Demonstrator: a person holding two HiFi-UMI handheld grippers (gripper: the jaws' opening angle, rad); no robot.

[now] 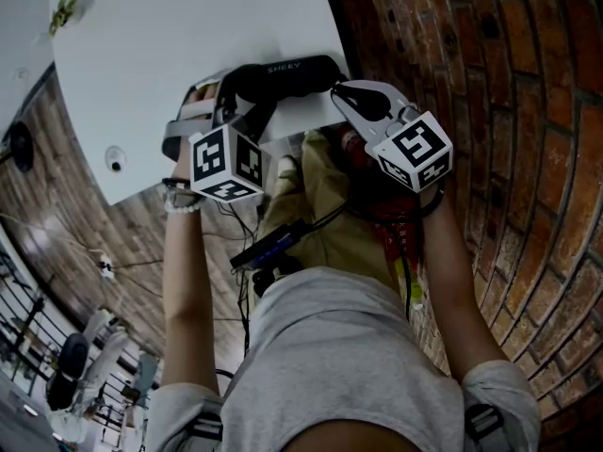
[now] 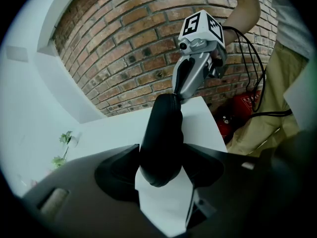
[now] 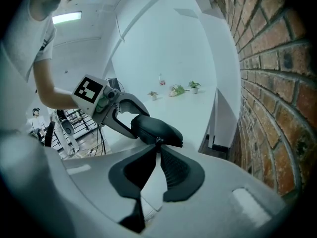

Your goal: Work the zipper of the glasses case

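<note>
A black glasses case [image 1: 283, 72] lies along the near edge of the white table [image 1: 188, 36]. My left gripper [image 1: 236, 102] is shut on the case's left end; in the left gripper view the case [image 2: 163, 133] fills the gap between the jaws of that gripper [image 2: 161, 157]. My right gripper [image 1: 341, 97] meets the case's right end. In the right gripper view its tips [image 3: 157, 147] come together on the small zipper pull [image 3: 158, 140] at the case's [image 3: 158, 128] near end. The zipper line itself is hard to make out.
A brick wall [image 1: 490, 83] runs close along the right. Red fire extinguishers [image 2: 242, 105] stand on the floor below the table's corner. Small plants [image 3: 178, 89] sit at the table's far side. Cables [image 1: 283, 234] hang in front of the person's trousers.
</note>
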